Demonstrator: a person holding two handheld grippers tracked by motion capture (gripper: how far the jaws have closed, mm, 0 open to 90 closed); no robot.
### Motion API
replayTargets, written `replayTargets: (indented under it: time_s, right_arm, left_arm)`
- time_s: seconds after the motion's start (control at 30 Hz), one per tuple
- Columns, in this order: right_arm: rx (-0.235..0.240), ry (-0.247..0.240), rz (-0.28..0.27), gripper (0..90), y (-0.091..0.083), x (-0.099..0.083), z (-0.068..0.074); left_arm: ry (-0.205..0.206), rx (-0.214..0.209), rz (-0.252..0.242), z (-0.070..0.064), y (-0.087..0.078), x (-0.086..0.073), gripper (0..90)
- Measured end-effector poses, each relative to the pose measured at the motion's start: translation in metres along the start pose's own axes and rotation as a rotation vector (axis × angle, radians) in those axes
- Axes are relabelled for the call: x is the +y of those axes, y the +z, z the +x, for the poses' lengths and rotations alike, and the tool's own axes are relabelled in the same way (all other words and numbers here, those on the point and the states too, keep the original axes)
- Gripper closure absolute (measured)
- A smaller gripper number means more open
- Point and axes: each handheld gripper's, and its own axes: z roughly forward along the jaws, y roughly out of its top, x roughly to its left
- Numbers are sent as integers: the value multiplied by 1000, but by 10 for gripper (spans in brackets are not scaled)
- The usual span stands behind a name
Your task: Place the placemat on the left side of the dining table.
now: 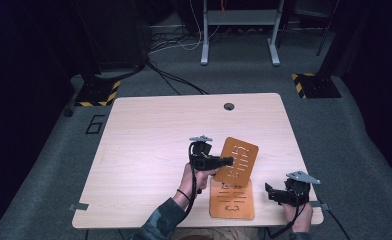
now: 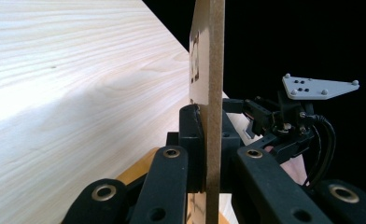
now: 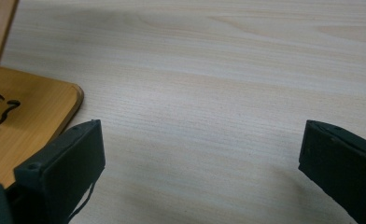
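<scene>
Two thin wooden boards with cut-out slots are at the table's near right. One board lies flat near the front edge. The other board is raised and tilted above it, and my left gripper is shut on its left edge. In the left gripper view that board stands edge-on between the two jaws. My right gripper rests low at the table's right front corner, open with nothing between its fingers, just right of the flat board.
The light wooden table has a cable hole near its far edge. On the floor beyond stand a metal frame, cables and two bases with yellow-black stripes.
</scene>
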Motion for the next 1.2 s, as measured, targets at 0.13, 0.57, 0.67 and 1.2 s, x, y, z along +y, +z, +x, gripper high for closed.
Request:
replayTargets:
  time_s: [0.13,0.57,0.67,1.2]
  right_arm:
    - [-4,1,9,0,1,0,0]
    - [-74,-37,99,1,9,3,6]
    - [-83,-52,104,0,10,3,7]
    - [-86,-44,106,0,10,3,7]
  left_arm:
    - [-14,16,-12,7,-9,-1,859]
    - [-29,45,-47,22,-32,3,860]
    - [-30,51,-50,24,-36,3,860]
    - [-78,103,-96,48,-71,3,860]
